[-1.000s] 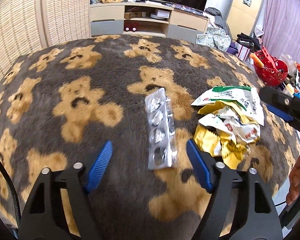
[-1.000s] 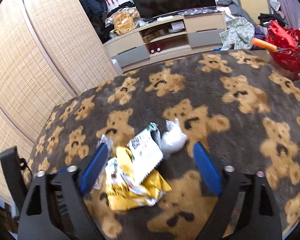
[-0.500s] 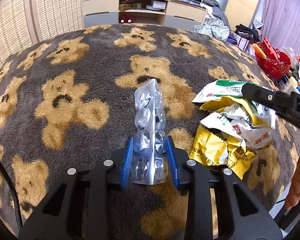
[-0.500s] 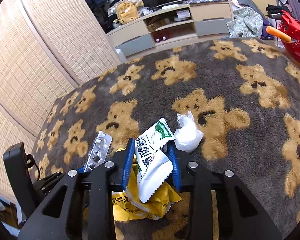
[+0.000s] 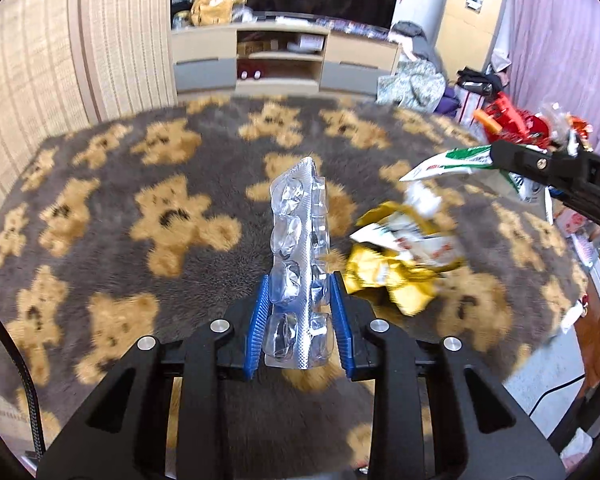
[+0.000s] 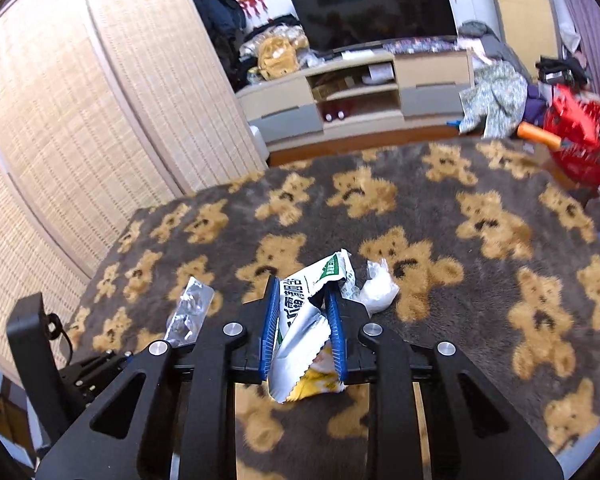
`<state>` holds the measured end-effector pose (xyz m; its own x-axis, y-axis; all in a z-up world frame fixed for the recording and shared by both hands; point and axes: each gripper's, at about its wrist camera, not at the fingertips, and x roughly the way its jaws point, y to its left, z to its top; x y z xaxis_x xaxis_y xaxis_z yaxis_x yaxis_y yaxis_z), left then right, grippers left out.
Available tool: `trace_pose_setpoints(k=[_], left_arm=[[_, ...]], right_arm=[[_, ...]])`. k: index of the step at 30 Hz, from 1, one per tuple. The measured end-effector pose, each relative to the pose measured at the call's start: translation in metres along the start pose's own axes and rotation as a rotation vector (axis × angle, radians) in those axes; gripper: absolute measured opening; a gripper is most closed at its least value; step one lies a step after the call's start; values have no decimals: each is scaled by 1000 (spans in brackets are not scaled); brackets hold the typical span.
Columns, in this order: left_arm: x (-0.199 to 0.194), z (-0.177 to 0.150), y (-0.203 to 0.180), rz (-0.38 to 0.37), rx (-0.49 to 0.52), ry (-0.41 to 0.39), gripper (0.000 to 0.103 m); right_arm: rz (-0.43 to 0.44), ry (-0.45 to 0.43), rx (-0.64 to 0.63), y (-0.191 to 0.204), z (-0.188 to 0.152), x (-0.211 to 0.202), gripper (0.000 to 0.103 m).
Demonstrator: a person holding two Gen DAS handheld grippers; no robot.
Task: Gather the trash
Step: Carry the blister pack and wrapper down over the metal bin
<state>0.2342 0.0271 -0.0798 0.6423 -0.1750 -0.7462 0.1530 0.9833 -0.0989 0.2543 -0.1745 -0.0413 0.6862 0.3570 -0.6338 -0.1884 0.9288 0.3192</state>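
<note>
My left gripper point(image 5: 299, 286) is shut on an empty silver blister pack point(image 5: 300, 248), held upright above the bear-patterned blanket point(image 5: 140, 216). My right gripper point(image 6: 302, 286) is shut on a white and green snack wrapper point(image 6: 306, 300), lifted off the blanket point(image 6: 480, 280). The wrapper point(image 5: 456, 162) and the right gripper's finger show at the right of the left wrist view. A crumpled yellow and white wrapper point(image 5: 396, 256) lies on the blanket beside the blister pack. A white crumpled tissue point(image 6: 378, 290) lies just right of the right gripper. The blister pack point(image 6: 190, 310) also shows in the right wrist view.
A red basket point(image 6: 580, 136) with clutter stands past the blanket's right edge. A TV cabinet point(image 5: 284, 60) stands at the far wall, a woven screen point(image 6: 100, 120) to the left. Piled clothes point(image 6: 496, 92) lie on the floor by the cabinet.
Both grippers closed from open a second ago, then rose: the left lifted the blister pack, the right lifted the white and green wrapper off the yellow wrapper.
</note>
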Motion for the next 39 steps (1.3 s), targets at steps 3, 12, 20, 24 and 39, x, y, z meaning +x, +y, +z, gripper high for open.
trace_pose_setpoints(k=[3,12,20,24,39], left_arm=[[-30,-3,-8,-14,-6,-29,30],[-109,-53,-44,-96,9,-81,30],[-125,-122,-71,-154,21,-33,30],[-117,-155,-81,-167,33,12,30],[-38,-241,-99,-206,19,216,30]], right_arm=[[-7,-29,-19,11,-5,-34,23],[-26,-86,-57,27,-57,-132,22],[-40,-22,-33,7,-138,-162,22],[-66,33,-7,-12,-173,-161,22],[-128,219,75,-62,-254,-108,22]])
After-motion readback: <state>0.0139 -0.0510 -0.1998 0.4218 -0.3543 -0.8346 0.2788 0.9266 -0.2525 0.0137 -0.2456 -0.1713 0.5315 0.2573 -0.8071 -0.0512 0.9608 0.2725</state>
